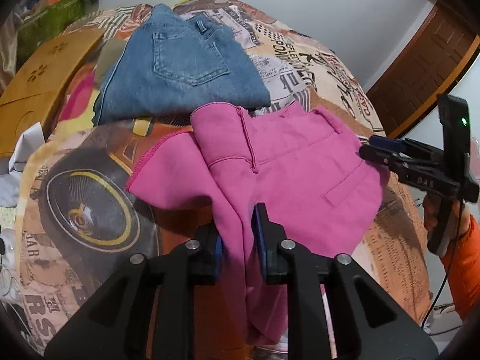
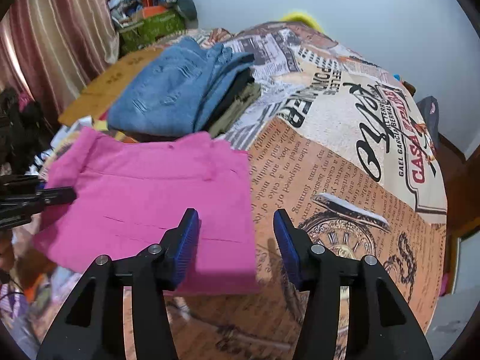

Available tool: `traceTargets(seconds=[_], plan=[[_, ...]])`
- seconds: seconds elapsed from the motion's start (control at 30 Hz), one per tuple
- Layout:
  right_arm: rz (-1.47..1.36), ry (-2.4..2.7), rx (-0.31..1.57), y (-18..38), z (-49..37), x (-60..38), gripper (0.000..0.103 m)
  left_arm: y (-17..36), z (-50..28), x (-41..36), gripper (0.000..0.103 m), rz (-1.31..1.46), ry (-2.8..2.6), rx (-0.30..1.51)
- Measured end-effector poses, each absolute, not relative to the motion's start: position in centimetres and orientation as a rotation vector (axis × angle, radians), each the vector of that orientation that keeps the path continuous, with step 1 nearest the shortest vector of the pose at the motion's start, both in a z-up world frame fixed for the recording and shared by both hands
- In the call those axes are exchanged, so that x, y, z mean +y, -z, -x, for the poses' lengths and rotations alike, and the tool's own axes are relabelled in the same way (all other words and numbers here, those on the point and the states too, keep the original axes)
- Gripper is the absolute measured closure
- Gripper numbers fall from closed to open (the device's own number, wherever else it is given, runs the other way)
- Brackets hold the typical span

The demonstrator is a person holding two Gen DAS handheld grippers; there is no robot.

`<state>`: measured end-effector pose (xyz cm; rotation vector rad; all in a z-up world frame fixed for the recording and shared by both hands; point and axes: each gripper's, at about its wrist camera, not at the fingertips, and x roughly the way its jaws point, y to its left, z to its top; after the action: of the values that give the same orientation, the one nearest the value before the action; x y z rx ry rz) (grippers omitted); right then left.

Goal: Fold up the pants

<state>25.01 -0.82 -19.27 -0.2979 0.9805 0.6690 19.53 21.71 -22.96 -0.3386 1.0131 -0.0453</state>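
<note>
Soft, light pink pants (image 1: 270, 174) on the bed (image 2: 345, 156): left tool (image 1: 237, 237) pinches their fabric; right tool (image 2: 237, 240) gapes empty; grip hems.

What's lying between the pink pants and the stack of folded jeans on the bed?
Nothing but a narrow strip of the printed bedspread; the pink pants lie just in front of the folded jeans. The left wrist view shows it best.
</note>
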Motion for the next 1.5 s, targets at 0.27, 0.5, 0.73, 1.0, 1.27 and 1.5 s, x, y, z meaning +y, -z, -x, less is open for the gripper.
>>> traceTargets(seconds=[0.27, 0.5, 0.73, 1.0, 1.27, 1.5], plan=[[0.251, -0.75, 1.089, 22.2, -28.0, 1.2, 0.045, 24.5, -19.9, 21.7, 0.08, 0.312, 0.033, 1.029], [0.202, -0.852, 1.182, 24.1, -30.4, 2.6, 0.046, 25.8, -20.4, 22.8, 0.08, 0.361, 0.028, 1.034], [0.217, -0.91, 1.169, 24.0, -29.3, 3.8, 0.078, 25.6, -20.6, 22.8, 0.081, 0.348, 0.021, 1.022], [0.186, -0.864, 1.048, 20.4, -27.0, 2.3, 0.087, 20.8, -20.1, 23.9, 0.09, 0.369, 0.046, 0.919], [0.136, -0.883, 0.911, 14.6, -26.3, 2.2, 0.088, 15.0, -20.3, 24.9, 0.09, 0.302, 0.018, 0.781], [0.103, -0.886, 0.815, 11.7, -27.8, 4.1, 0.088, 12.0, -22.9, 27.5, 0.09, 0.255, -0.027, 0.707]])
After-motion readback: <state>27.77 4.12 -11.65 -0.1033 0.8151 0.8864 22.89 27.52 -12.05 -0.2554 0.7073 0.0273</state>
